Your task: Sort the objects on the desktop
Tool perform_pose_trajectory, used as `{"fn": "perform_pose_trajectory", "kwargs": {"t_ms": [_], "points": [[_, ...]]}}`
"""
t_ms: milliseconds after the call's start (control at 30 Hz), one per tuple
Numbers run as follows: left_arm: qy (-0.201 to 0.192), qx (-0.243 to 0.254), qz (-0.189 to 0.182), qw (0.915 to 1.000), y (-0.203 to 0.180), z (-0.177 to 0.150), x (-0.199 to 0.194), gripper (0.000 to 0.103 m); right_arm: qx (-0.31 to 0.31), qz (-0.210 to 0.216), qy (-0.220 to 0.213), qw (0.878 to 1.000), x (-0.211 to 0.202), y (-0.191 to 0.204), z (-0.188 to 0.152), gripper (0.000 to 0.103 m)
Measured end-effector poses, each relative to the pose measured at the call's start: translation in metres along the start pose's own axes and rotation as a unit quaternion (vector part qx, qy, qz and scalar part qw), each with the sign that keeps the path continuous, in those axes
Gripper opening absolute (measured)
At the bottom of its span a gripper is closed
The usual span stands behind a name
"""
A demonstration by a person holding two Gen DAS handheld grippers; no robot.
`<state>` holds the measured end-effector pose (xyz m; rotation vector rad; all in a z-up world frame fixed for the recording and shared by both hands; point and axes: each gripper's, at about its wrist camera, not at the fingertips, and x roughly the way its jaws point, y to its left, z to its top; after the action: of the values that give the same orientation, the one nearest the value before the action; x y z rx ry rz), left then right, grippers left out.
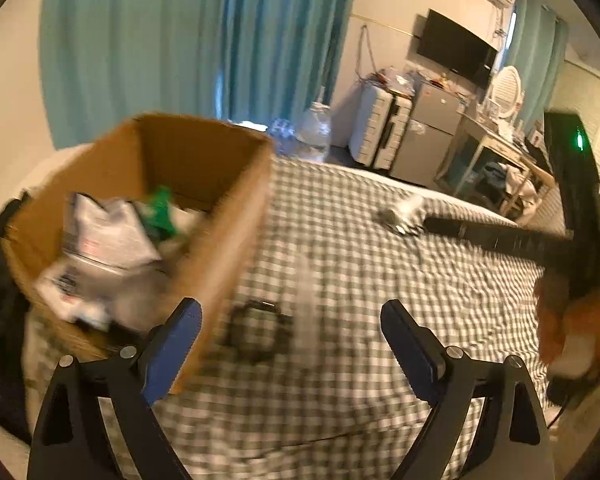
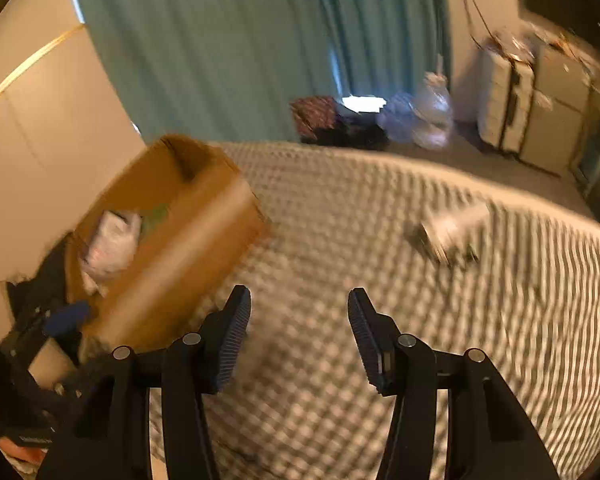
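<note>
Both the left tongs and right tongs hung wide open and empty above the checkered bed, the cardboard box of packets at left, a blurred white object lying well apart.

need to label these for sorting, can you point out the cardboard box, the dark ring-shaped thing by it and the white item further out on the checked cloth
cardboard box [image 1: 236, 216]: left wrist view, right outer wall
dark ring-shaped thing [image 1: 256, 334]: left wrist view, its rim
white item [image 2: 452, 228]: right wrist view, its pale middle
</note>
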<state>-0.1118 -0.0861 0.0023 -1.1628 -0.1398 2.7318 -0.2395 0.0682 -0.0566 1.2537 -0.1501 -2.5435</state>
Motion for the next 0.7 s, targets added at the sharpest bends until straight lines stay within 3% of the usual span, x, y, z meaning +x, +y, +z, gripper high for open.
{"fn": "perform_pose_trajectory", "kwargs": {"t_ms": [100, 267, 400, 533, 567, 700], "points": [[0.022, 0.014, -0.001, 0.9996, -0.022, -0.020, 0.031, 0.094, 0.018, -0.003, 0.015, 1.000, 0.010, -0.017, -0.032, 0.051], [0.076, -0.005, 0.043, 0.9962, -0.015, -0.049, 0.091, 0.094, 0.046, 0.013, 0.063, 0.997, 0.039, -0.035, -0.064, 0.051], [0.050, -0.084, 0.068, 0.9928, 0.013, -0.057, 0.103, 0.094, 0.021, 0.036, 0.054, 0.998, 0.042, -0.027, -0.058, 0.051], [0.049, -0.156, 0.097, 0.9819, 0.043, -0.061, 0.125, 0.094, 0.016, 0.050, 0.063, 0.997, 0.054, -0.026, -0.057, 0.051], [0.052, -0.165, 0.106, 0.9792, 0.046, -0.062, 0.131, 0.094, 0.016, 0.049, 0.066, 0.997, 0.057, -0.027, -0.057, 0.051], [0.060, -0.134, 0.114, 0.9826, 0.040, -0.063, 0.146, 0.090, 0.015, 0.041, 0.073, 0.996, 0.074, -0.029, -0.053, 0.051]]}}
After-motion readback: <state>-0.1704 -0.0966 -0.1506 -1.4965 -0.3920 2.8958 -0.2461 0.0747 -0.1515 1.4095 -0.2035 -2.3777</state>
